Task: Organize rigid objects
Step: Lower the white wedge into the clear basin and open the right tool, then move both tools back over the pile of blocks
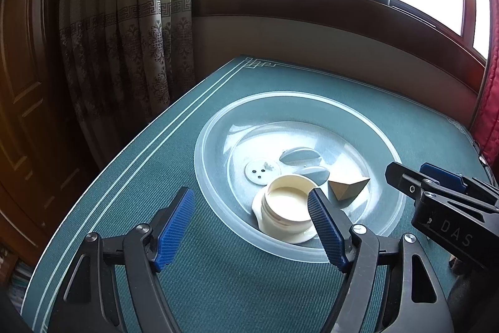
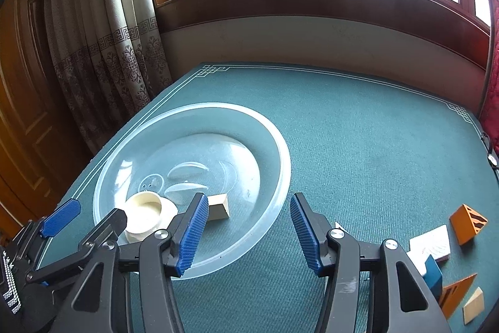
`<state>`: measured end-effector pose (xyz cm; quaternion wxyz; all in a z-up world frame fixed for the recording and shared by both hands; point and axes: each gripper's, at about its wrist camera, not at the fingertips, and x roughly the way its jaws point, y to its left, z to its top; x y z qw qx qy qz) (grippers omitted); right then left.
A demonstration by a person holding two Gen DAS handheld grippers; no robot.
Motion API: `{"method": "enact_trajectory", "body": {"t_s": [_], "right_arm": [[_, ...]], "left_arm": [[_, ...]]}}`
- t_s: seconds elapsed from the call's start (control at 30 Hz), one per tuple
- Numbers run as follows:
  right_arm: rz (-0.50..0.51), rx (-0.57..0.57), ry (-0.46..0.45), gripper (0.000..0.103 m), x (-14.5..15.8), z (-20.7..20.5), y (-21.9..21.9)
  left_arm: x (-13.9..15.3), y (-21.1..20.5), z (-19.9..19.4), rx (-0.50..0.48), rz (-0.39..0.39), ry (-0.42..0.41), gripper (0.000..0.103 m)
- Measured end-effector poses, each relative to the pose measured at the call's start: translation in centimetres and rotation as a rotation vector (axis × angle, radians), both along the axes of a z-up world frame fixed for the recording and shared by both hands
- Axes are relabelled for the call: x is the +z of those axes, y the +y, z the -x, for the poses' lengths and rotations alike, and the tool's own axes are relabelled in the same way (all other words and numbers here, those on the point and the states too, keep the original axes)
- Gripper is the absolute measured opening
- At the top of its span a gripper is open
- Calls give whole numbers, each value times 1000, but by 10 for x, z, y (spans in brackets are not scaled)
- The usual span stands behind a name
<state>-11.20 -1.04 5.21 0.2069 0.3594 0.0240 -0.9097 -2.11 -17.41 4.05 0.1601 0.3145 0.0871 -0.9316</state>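
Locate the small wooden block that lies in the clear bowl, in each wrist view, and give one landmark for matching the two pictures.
Left wrist view: the wooden block lies right of centre in the clear bowl, just right of the cream jar.
Right wrist view: the same block sits lower left of centre, partly behind a blue pad of the right gripper.
Shared landmark: the cream jar, immediately left of the block in both views.

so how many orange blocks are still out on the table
2: one orange block at the right edge of the green table, another orange block nearer, half behind the blue block. More may lie out of frame.
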Motion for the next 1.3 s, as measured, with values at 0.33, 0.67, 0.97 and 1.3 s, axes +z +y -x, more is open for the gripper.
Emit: {"method": "enact_trajectory", "body": {"t_s": [0.33, 0.67, 0.97, 1.3], "right_arm": [[-14, -11, 3, 58, -3, -3, -1], [-20, -24, 0, 58, -6, -6, 3], [-11, -37, -8, 58, -7, -10, 9], [5, -61, -15, 58, -8, -16, 21]], "left_arm": [[-3, 2, 0, -6, 7, -5, 76], [-3, 4, 1, -8, 16, -7, 76], [-3, 10, 0, -15, 47, -2, 76], [-2, 17, 1, -32, 78, -1, 76]]}}
